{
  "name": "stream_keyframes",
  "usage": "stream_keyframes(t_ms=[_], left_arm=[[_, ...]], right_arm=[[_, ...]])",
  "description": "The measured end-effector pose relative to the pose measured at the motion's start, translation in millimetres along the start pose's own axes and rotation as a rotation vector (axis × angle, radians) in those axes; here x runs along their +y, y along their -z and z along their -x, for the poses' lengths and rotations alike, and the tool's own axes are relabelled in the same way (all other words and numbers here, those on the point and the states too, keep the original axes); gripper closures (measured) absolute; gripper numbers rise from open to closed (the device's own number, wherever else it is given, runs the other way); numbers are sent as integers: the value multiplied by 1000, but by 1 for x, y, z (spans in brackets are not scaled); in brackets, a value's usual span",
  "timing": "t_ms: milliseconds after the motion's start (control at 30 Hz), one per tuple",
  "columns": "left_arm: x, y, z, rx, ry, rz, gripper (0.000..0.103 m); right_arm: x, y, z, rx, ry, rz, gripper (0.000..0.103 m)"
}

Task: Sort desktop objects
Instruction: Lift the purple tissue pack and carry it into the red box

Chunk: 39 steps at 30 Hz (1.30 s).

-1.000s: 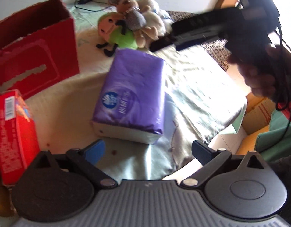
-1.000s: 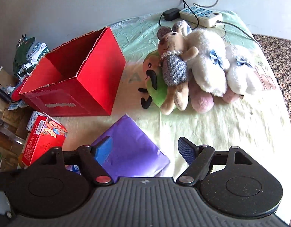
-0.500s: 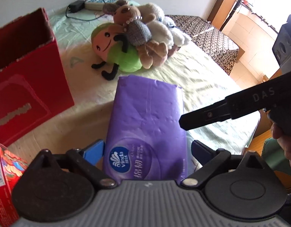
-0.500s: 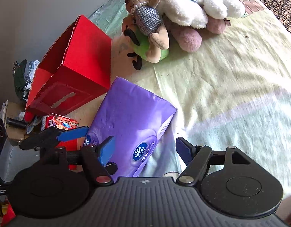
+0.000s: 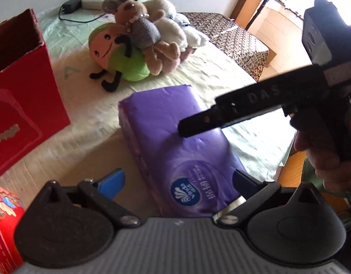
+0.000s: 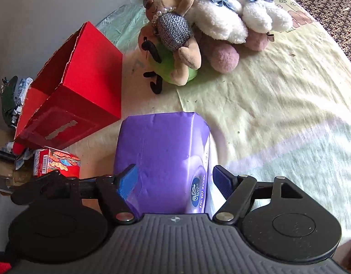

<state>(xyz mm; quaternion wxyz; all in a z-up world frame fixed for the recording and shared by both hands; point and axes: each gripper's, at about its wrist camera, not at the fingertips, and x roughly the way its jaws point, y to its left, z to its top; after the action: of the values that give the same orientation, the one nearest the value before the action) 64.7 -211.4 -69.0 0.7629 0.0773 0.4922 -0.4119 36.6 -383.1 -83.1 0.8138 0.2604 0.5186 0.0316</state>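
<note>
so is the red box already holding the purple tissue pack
No, the purple tissue pack lies on the cloth beside the red box.

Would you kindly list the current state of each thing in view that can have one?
Purple plastic tissue pack: lying flat on the cloth, sealed, between both grippers' fingers.
Red cardboard box: top open, upright; its floor is hidden.
Small red printed carton: closed, beside the box.
Pile of plush toys: heaped together, untouched.
Left gripper: open, straddling the pack's near end.
Right gripper: open, around the pack.
</note>
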Motion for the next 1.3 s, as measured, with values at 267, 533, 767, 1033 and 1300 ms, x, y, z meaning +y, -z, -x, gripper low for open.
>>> stream_keyframes(t_ms=[267,533,767,1033,1300], left_arm=[[-18,-7,-27,7,6,-40,1],[-24,-11,-16,-3,9,-16,2],[-18,-47,35,-127,-63,-23,2],[35,-102,107,-273,-252,-3,2],[119,-125,132,-293,-307,140,2]], right_arm=[[-4,2,-11,29,-32,-36,18],[3,2,1,10,-26,-20,23],[33,-25,49,-110,-36,71,24],[121,-93,72,-223,-165,264,24],[197,-150,9,-176,-177,401,24]])
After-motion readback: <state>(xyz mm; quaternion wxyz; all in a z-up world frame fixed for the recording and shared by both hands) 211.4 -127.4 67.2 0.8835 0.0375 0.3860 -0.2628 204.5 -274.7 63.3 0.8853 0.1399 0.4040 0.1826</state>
